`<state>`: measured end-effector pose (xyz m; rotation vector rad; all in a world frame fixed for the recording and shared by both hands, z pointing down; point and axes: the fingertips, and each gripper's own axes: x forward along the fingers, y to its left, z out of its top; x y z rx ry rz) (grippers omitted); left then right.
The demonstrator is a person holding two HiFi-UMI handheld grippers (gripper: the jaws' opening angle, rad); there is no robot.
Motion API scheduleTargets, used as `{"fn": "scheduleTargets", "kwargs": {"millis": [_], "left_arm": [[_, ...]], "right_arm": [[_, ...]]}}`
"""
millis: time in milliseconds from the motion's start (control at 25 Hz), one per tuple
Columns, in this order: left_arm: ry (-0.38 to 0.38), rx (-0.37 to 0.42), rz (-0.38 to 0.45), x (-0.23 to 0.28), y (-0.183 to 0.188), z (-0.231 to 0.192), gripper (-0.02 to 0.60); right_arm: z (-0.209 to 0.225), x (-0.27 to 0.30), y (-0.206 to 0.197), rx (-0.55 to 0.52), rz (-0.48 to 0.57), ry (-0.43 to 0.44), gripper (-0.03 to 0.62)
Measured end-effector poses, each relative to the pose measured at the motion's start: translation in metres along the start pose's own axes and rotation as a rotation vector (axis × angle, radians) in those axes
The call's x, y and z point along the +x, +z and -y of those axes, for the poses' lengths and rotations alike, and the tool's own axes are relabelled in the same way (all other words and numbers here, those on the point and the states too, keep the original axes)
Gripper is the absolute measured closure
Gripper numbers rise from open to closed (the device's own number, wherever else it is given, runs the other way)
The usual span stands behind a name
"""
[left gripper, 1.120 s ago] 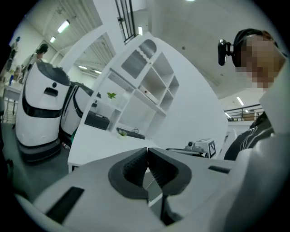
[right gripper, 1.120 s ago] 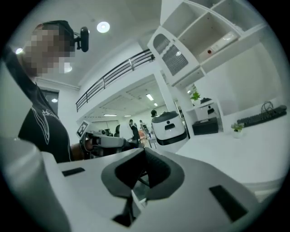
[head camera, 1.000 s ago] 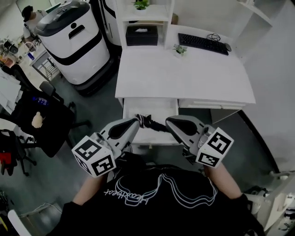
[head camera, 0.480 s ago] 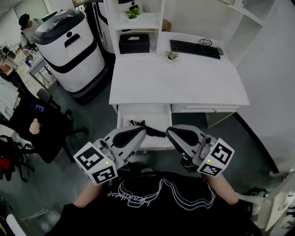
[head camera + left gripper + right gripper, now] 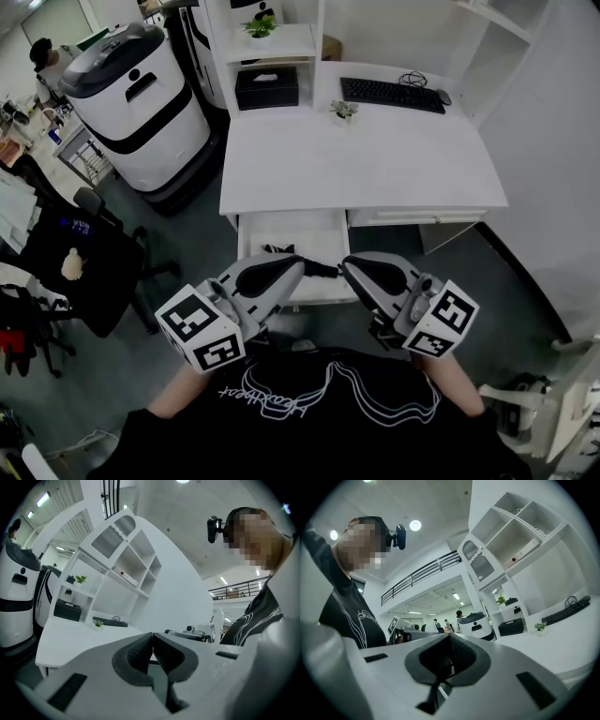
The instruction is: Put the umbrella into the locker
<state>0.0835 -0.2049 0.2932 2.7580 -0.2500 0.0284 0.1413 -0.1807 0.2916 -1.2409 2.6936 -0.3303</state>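
Observation:
In the head view a short black folded umbrella (image 5: 323, 270) hangs level between my two grippers, above the front of an open white drawer (image 5: 291, 228) under the desk. My left gripper (image 5: 300, 265) comes in from the left and is shut on the umbrella, whose strap end (image 5: 275, 249) pokes out behind it. My right gripper (image 5: 345, 269) comes in from the right and is shut on the other end. In the left gripper view the left gripper (image 5: 152, 637) has its pads pressed together. In the right gripper view the right gripper (image 5: 449, 637) is shut too, with dark fabric behind its pads.
The white desk (image 5: 366, 159) carries a keyboard (image 5: 386, 94), a small plant (image 5: 343, 110) and a black box (image 5: 266, 89) on a shelf. A white and black machine (image 5: 141, 103) stands at the left, with a dark office chair (image 5: 75, 253) nearer. A white wall runs along the right.
Both grippers, still holding the umbrella, have lifted a little and drawn slightly back over the drawer's front. The jaws have stayed shut.

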Motion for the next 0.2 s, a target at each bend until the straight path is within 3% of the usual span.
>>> {"fn": "scheduleTargets", "kwargs": {"millis": [200], "left_arm": [[0.005,-0.006,-0.005,-0.0022,0.0007,-0.0083,0.575]], "right_arm": [[-0.0012,0.0078,-0.0010,-0.011,-0.003,0.001,0.591]]}}
